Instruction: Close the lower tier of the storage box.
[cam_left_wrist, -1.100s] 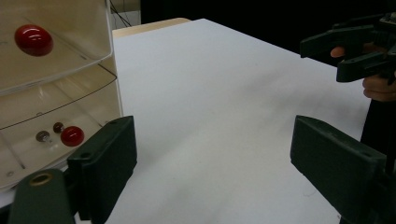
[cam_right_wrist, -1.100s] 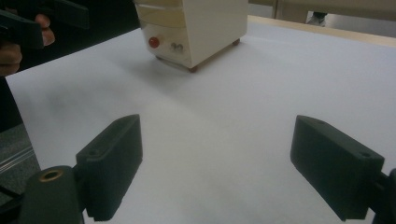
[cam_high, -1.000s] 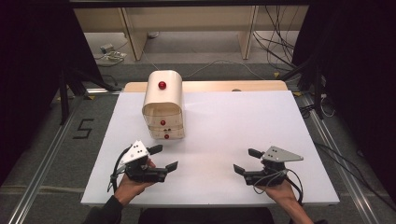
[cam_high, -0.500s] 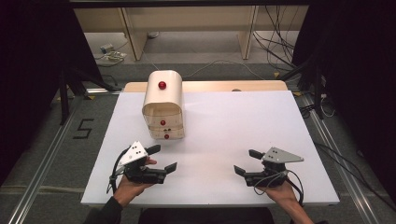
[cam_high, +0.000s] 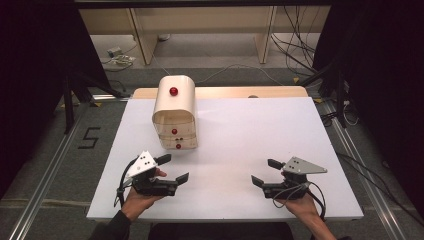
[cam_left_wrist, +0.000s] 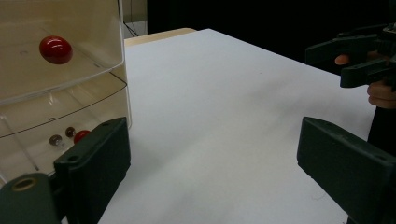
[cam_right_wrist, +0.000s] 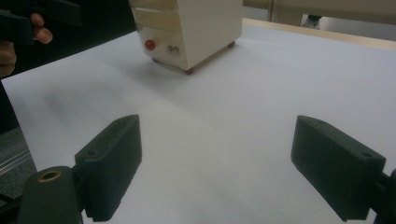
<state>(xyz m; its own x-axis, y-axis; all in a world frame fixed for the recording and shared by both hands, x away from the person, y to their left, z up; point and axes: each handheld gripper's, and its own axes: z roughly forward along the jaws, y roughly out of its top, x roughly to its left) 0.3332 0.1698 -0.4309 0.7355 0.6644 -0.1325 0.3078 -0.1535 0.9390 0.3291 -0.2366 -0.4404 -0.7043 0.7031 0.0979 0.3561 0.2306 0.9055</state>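
Almost nothing has changed since the 2 earlier pictures. The left gripper (cam_high: 172, 168) has crept only a tiny bit along the white table (cam_high: 240, 140), and the right gripper (cam_high: 263, 172) sits in the same spot as before. So the work looks like it is just at its start. No drawer has been touched yet.

The thing they seem to be going for is the small cream drawer box (cam_high: 174, 111). It stands on the table near the far left corner, with its front facing the person. It has a round top and 3 red knobs, 1 on each drawer. The top knob (cam_high: 173, 91) is the biggest. The lowest knob (cam_high: 178, 146) is closest to the left gripper.

The left gripper is near the front edge of the table, on the left side. Its jaws are spread wide and there is nothing between them. In the left gripper view the clear drawer fronts (cam_left_wrist: 60, 84) are just beside the left jaw, but not touching.

The right gripper is near the front edge too, on the right side, well apart from the box. Its jaws are also spread wide, with only bare table between them.
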